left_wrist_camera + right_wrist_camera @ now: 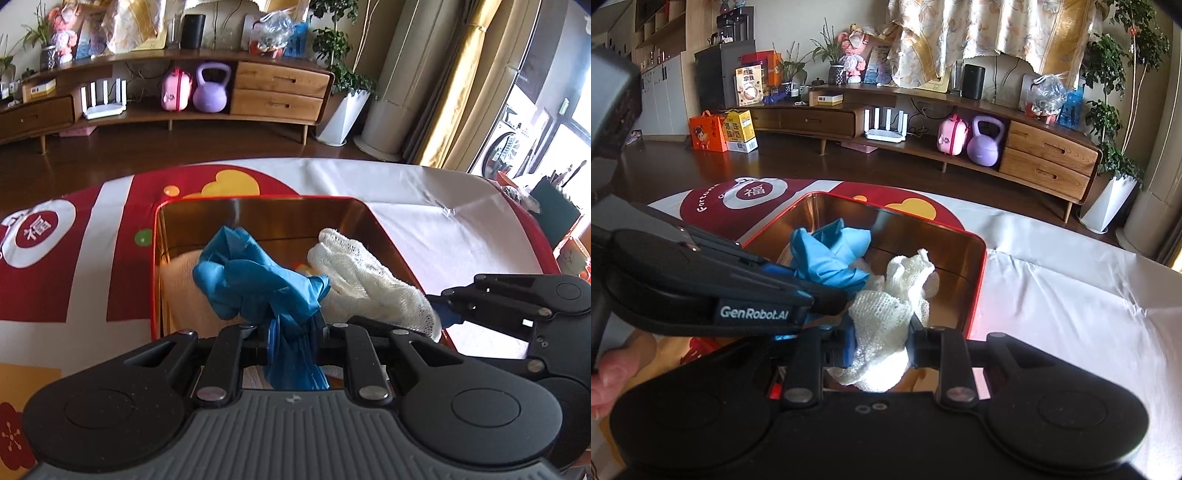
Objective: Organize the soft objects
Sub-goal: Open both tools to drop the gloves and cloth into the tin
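A red tin (258, 199) with a shiny gold inside stands open on the table. My left gripper (291, 328) is shut on a crumpled blue rubber glove (255, 280), which bunches out over the tin. The right gripper (439, 310) comes in from the right with a white knit glove (354, 273) draped into the tin. In the right wrist view that white knit glove (886, 314) fills the narrow gap between the right gripper's (881, 343) jaws. The left gripper (827, 299) crosses in from the left with the blue glove (831, 258) above the tin (979, 280). A pale cloth (181, 284) lies inside the tin.
A red, white and yellow tablecloth (424, 221) covers the table. A dark green holder (554, 210) and small items stand at the table's right edge. Beyond the table are a wooden floor and a long wooden cabinet (280, 88). A person's hand (609, 373) holds the left gripper.
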Available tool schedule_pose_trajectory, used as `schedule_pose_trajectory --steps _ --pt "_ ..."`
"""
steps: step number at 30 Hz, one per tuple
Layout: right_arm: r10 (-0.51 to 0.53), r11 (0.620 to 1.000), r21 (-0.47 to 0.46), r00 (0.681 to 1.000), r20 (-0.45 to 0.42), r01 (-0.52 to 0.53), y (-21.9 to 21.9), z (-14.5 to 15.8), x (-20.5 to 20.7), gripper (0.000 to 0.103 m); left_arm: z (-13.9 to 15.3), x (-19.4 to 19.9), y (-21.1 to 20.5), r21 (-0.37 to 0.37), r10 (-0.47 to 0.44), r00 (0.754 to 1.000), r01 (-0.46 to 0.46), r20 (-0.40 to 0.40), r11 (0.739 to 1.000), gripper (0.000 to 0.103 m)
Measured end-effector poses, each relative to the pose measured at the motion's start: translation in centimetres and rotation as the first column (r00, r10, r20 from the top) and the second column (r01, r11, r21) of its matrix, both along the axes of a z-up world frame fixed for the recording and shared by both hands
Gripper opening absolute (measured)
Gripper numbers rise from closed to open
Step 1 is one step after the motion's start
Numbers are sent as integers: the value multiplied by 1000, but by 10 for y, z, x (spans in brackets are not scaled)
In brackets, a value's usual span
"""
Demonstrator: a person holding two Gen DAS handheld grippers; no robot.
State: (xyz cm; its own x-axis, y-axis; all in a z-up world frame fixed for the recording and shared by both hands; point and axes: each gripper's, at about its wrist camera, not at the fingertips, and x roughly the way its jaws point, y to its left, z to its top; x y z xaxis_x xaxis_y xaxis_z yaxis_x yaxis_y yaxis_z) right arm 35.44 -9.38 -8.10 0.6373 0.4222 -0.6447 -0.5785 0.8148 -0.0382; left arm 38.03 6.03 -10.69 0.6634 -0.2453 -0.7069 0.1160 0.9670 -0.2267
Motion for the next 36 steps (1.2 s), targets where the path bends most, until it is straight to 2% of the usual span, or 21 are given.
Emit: schedule_pose_trajectory --steps 6,9,10,13,16,17,20,32,36 --pt "9 1000 8 1000 0 -9 -5 1 -2 37 -2 0 0 16 8 1000 -8 -12 1000 17" --pt "11 1000 14 1000 -4 -11 -8 2 -4 41 -1 -1 -3 37 2 1000 -2 -10 999 22" --pt "11 1000 14 1000 -4 -11 -9 2 -4 42 -1 -2 -3 36 1 1000 -1 -8 999 28" --pt "8 1000 19 1000 -1 -8 -12 3 -5 45 0 -4 -3 41 4 1000 -4 -2 999 35" --pt "2 999 34 1000 2 -2 -18 6 -6 52 2 -7 -1 57 26 1000 -26 8 998 54" --pt "2 999 40 1000 3 -2 -20 7 -6 55 3 -8 1 51 28 999 -29 14 998 57" --pt "2 999 45 1000 9 -2 -23 10 -9 59 9 -13 5 25 28 999 -29 32 999 59" --pt "3 997 74 999 38 -6 -32 35 -37 68 42 -43 -2 41 36 994 -40 102 998 68" --pt "-2 995 95 999 49 -2 -38 46 -50 77 56 -58 -4 42 36 992 -41 120 998 68"
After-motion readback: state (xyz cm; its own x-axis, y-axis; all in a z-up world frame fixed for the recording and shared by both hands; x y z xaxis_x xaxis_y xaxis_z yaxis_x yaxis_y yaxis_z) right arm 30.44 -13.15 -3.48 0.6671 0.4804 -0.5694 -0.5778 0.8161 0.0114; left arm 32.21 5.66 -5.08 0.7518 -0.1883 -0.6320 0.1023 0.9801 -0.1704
